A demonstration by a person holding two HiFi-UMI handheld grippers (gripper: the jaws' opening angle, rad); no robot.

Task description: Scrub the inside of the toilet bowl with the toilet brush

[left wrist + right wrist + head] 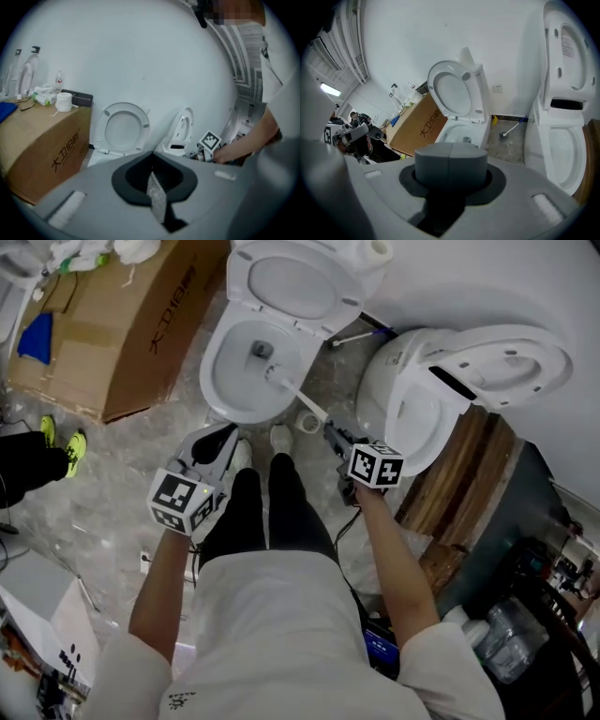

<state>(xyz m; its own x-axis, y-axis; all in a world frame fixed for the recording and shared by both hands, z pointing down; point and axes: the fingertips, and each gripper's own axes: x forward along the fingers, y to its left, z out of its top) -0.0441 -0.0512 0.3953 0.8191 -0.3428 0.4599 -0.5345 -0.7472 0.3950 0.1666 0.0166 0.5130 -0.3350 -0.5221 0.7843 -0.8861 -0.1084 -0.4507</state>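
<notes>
Your right gripper [450, 161]: jaws fully together, clamped on the toilet brush [298, 395] handle, with the brush head down inside the toilet bowl [211, 381]. Your left gripper [151, 159]: jaws together, a pale crinkled strip [157, 199] at their seam.

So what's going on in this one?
A person stands over the toilet next to the cardboard box. The right gripper, jaws shut, holds the toilet brush by its handle, with the brush head down in the bowl. The left gripper hangs beside the person's leg, jaws together, taking no part.
</notes>
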